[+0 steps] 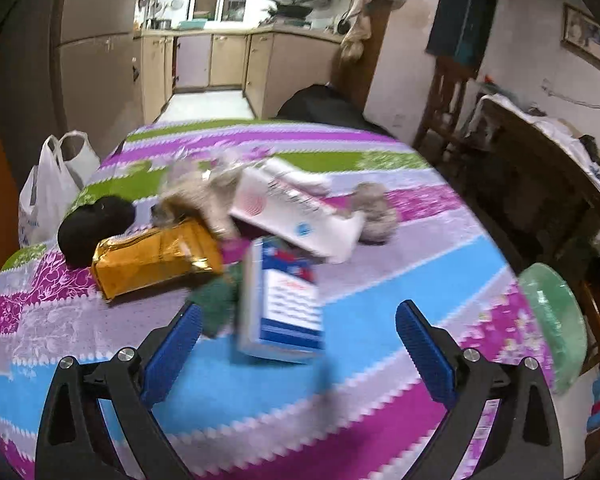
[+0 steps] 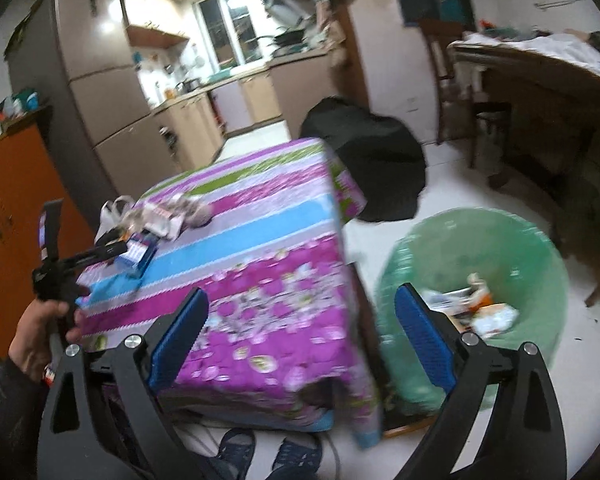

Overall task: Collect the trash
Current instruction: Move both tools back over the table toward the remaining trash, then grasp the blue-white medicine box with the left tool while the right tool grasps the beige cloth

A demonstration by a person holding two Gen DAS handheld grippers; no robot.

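Observation:
In the left wrist view my left gripper (image 1: 298,320) is open low over the striped tablecloth (image 1: 380,360). The near end of a blue and white carton (image 1: 284,300) lies between its blue pads, and neither pad touches it. Behind the carton sit a gold foil packet (image 1: 156,258), a white box (image 1: 296,212), a black lump (image 1: 94,224) and crumpled paper (image 1: 374,210). My right gripper (image 2: 300,320) is open and empty over the table's near corner, beside a green-lined bin (image 2: 532,248) with some trash (image 2: 484,308) inside.
A white plastic bag (image 1: 56,184) hangs off the table's far left edge. The bin (image 1: 552,320) stands on the floor off the table's right side. A dark bag (image 2: 372,160) lies behind the table. A hand (image 2: 40,332) and two shoes (image 2: 260,456) show below.

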